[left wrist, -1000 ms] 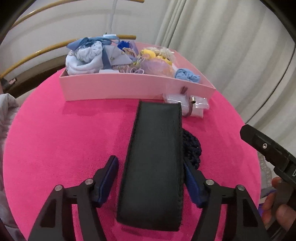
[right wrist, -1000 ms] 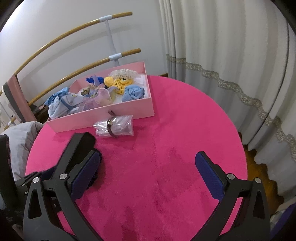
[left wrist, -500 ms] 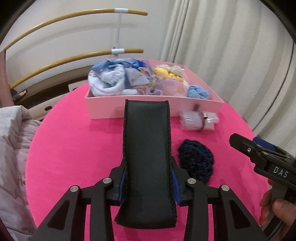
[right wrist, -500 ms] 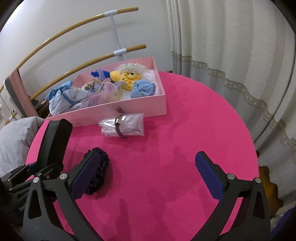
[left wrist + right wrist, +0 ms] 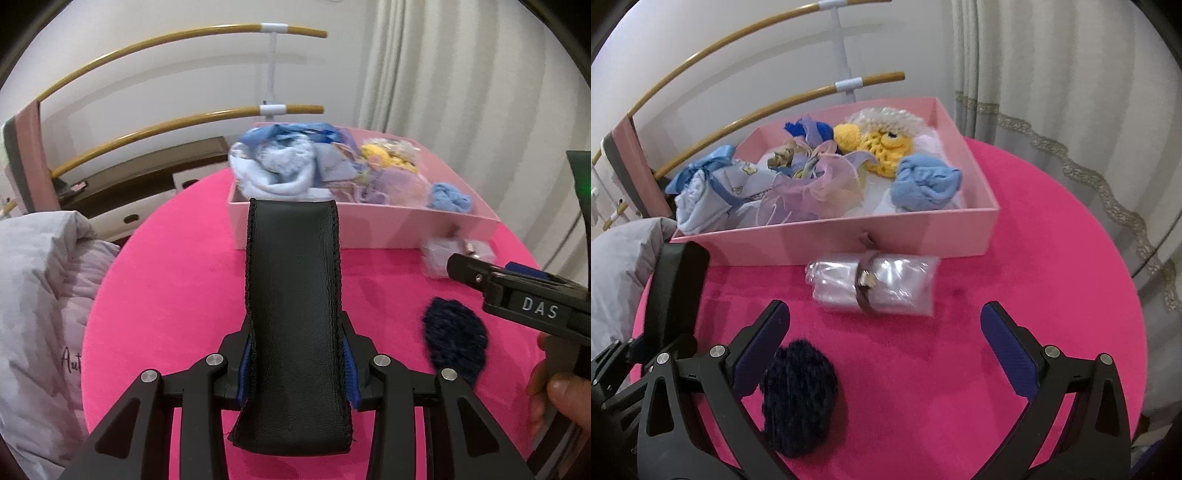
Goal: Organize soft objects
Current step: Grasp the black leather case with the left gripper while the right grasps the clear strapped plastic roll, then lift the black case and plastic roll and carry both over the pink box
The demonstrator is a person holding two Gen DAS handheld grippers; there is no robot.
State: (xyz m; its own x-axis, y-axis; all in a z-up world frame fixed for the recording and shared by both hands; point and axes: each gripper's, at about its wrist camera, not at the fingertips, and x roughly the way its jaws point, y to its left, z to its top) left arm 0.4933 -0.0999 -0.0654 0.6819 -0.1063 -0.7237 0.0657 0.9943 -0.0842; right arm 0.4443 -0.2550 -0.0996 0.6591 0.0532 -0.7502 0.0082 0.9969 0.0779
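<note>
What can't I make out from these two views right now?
- Left view: black pad hides the table and part of the box front.
- Left view: box contents motion-blurred.
- Right view: left claw cut off by the edge.
- Right view: wrapped bundle contents unreadable through the plastic.

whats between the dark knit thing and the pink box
The clear plastic roll with a brown band lies between the knit piece and the pink box, beside the box's front wall. The right wrist view shows it sharply; around it is bare pink cloth.
</note>
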